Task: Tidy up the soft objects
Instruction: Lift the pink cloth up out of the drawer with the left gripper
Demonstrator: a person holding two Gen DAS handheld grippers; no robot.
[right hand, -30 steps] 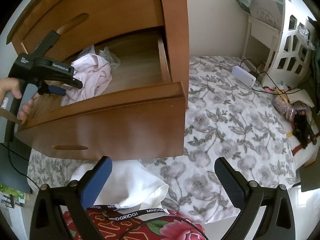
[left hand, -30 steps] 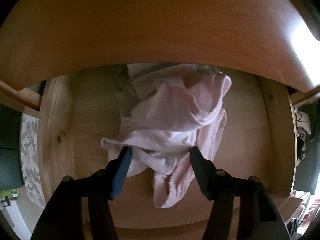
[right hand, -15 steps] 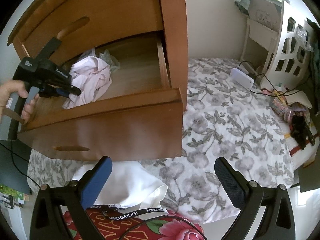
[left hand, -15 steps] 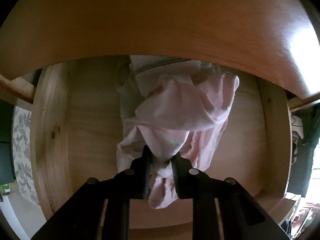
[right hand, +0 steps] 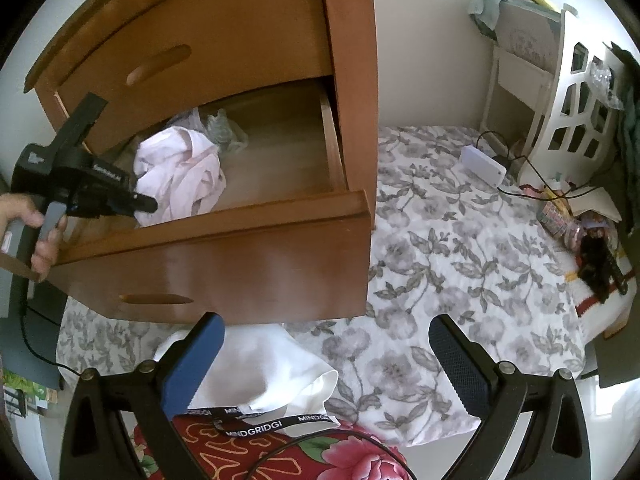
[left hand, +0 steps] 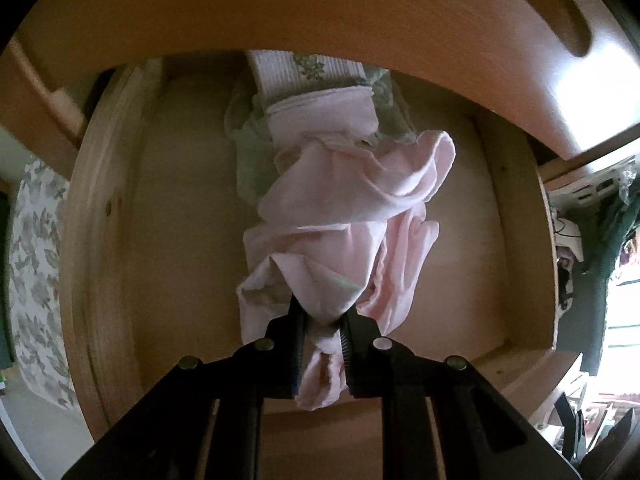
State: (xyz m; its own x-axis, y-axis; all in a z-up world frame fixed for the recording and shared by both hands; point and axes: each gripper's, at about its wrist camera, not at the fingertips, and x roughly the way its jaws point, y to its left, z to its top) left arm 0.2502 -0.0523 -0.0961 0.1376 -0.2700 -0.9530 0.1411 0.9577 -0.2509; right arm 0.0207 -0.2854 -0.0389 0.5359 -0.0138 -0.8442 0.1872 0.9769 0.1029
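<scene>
A crumpled pale pink garment (left hand: 352, 216) lies in the open wooden drawer (left hand: 180, 200), reaching back onto a white and green patterned cloth (left hand: 304, 68). My left gripper (left hand: 322, 316) points steeply down into the drawer, shut on a bunched fold at the garment's near end, and a tail hangs between its fingers. In the right wrist view the left gripper (right hand: 148, 202) is held by a hand at the drawer's left side, pinching the pink garment (right hand: 180, 168). My right gripper (right hand: 326, 344) is open and holds nothing, above a white cloth (right hand: 260, 364) on the bed.
The drawer front (right hand: 220, 256) juts out over a grey floral bedspread (right hand: 440, 248). A shut drawer (right hand: 160, 64) overhangs it. A red floral fabric (right hand: 352, 452) with a black lanyard (right hand: 260, 420) lies nearest. A white shelf unit (right hand: 580, 92), cables and small items stand at the right.
The left gripper's jaws closed from wide apart onto the pink garment's near fold and drew it toward the drawer's front, stretching the garment out. The right gripper stayed still.
</scene>
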